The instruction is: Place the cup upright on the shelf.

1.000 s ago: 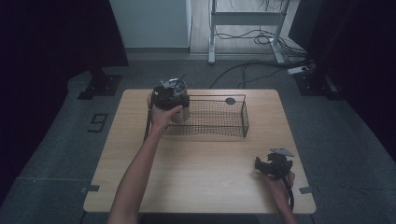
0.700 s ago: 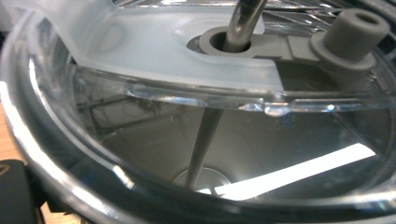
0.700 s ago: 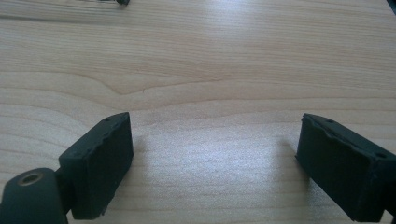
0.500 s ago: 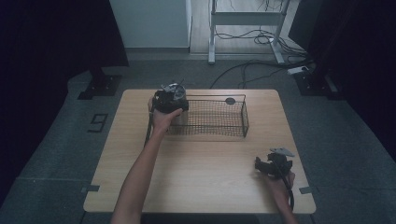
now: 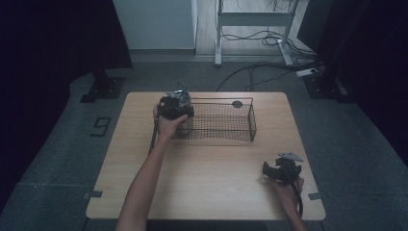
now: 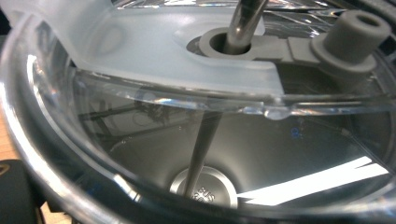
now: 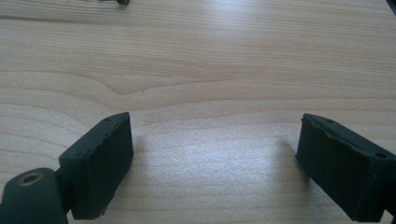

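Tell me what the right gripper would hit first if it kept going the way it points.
Probably the bare wooden table: the right gripper, jaws open and empty, looks angled down toward it, with nothing between them.

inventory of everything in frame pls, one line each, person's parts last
table: 1, light wood, centre of the high view.
wire basket: 1, black mesh, far half of the table.
clear cup: 1, transparent with a frosted lid, at the basket's left end, close up in the left gripper view.
metal straw: 1, silver, through the grey grommet in the lid, reaching the cup's bottom.
small round thing: 1, dark, by the basket's far rim; too small to tell what.
metal frame: 1, light grey, on the floor beyond the table, cables around it.
left gripper: 1, black, at the cup.
right gripper: 1, black, jaws wide apart over bare wood, near right corner.
forearms: 2, entering from the bottom edge.
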Available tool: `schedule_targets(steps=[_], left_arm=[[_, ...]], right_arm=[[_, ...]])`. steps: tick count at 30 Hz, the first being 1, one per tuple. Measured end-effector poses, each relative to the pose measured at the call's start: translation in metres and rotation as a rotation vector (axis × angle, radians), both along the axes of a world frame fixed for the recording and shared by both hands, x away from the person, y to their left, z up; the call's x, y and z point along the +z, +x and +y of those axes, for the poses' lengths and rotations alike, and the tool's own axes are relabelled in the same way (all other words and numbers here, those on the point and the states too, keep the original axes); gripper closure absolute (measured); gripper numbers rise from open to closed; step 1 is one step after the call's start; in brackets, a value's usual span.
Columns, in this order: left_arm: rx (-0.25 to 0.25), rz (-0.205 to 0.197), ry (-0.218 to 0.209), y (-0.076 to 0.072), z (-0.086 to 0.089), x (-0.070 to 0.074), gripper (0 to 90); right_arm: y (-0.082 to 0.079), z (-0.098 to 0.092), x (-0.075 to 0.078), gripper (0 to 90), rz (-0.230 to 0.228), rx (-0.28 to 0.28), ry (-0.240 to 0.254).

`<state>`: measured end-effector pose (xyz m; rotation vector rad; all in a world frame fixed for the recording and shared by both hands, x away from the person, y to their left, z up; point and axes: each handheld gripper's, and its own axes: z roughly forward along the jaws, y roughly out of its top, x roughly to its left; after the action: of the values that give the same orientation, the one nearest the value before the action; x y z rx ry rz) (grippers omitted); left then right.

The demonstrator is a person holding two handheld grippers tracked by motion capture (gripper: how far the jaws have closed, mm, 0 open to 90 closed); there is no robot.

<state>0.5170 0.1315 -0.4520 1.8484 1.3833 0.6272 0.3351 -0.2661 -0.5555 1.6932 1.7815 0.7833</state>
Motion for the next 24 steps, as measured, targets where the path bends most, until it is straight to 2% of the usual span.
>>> schedule_targets(steps=[6, 12, 18, 24], left_arm=[[-0.003, 0.009, 0.001, 0.0, -0.004, -0.008, 4.1], [-0.012, 0.0, 0.016, -0.002, -0.008, -0.011, 4.1], [-0.038, -0.015, 0.055, -0.007, -0.014, -0.013, 3.9], [-0.034, -0.012, 0.047, -0.009, -0.013, -0.014, 3.7]], right_arm=[[0.0, 0.0, 0.0, 10.5, 0.0, 0.0, 0.0], [0.0, 0.0, 0.0, 10.6, 0.0, 0.0, -0.002], [0.0, 0.0, 0.0, 10.6, -0.001, 0.0, -0.003], [0.0, 0.001, 0.0, 10.6, -0.004, 0.001, -0.01]])
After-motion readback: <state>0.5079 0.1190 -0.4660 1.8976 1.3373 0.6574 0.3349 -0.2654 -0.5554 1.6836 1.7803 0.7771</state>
